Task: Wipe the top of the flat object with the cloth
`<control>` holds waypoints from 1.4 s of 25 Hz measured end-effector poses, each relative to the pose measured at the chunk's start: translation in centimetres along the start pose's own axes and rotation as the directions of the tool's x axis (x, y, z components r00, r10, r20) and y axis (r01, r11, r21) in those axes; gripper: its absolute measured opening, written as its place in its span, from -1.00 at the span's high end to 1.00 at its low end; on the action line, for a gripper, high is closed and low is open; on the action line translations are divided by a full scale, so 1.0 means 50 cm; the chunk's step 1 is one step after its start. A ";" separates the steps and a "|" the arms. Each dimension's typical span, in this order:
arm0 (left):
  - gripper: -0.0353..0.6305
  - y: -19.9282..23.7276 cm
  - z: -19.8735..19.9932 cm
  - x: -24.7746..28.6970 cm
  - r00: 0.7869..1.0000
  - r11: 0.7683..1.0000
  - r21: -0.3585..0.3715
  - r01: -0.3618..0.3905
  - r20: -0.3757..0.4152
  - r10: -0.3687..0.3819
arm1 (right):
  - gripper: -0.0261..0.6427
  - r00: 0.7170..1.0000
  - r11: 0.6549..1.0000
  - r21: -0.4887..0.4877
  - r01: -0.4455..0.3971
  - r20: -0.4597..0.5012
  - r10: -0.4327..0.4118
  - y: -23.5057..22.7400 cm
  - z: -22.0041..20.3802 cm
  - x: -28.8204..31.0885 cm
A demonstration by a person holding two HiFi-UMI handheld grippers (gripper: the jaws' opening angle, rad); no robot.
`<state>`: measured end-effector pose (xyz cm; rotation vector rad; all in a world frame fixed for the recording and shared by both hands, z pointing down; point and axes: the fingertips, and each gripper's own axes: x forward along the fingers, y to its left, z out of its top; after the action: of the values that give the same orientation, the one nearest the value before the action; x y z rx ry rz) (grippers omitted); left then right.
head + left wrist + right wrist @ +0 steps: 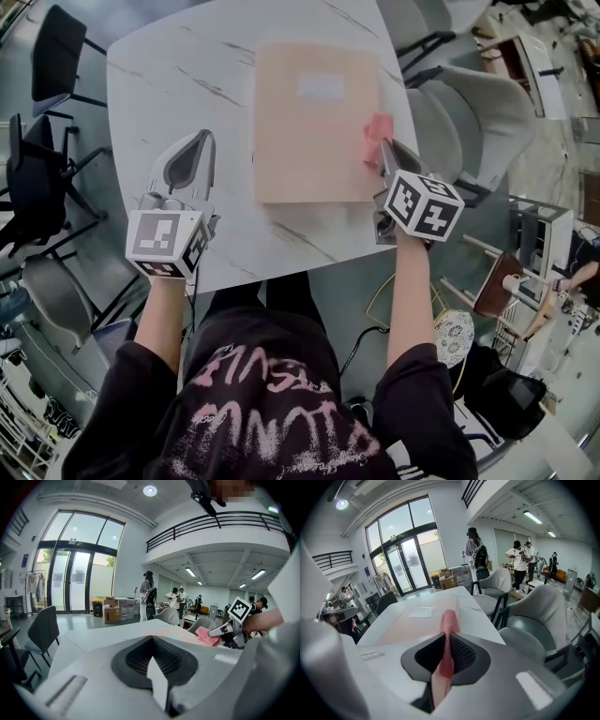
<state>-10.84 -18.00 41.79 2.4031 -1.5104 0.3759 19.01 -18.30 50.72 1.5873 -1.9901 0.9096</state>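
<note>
A flat tan folder (314, 122) with a pale label lies in the middle of the white marble table (169, 75). A pink cloth (378, 139) rests at the folder's right edge, and my right gripper (387, 155) is shut on it. The right gripper view shows the cloth (449, 625) pinched between the jaws and hanging over the folder (408, 634). My left gripper (195, 150) hovers over bare table to the left of the folder, shut with nothing in it. From the left gripper view, the cloth (206, 636) and the right gripper (219, 631) appear at the right.
Grey chairs (469, 112) stand close along the table's right side, and black chairs (52, 56) stand off to the left. The table's front edge (281, 267) runs just ahead of my body. Several people stand far off in the hall (149, 595).
</note>
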 end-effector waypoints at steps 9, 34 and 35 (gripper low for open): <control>0.89 0.001 0.003 -0.014 1.000 1.000 -0.004 -0.006 0.007 0.006 | 0.78 0.995 0.998 0.000 -0.070 0.069 0.070 0.070 0.052 -0.017; 0.89 0.013 0.001 -0.040 1.000 1.000 -0.016 -0.016 0.014 0.016 | 0.78 0.943 0.944 -0.030 -0.330 -0.047 0.328 0.376 -0.058 0.017; 0.89 0.012 0.001 -0.040 1.000 1.000 -0.015 -0.014 0.014 0.015 | 0.78 0.945 0.945 -0.029 -0.326 -0.047 0.324 0.372 -0.059 0.016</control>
<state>-12.21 -16.60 41.07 2.3898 -1.5321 0.3509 0.65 -14.37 49.18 1.2279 -2.2662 1.0098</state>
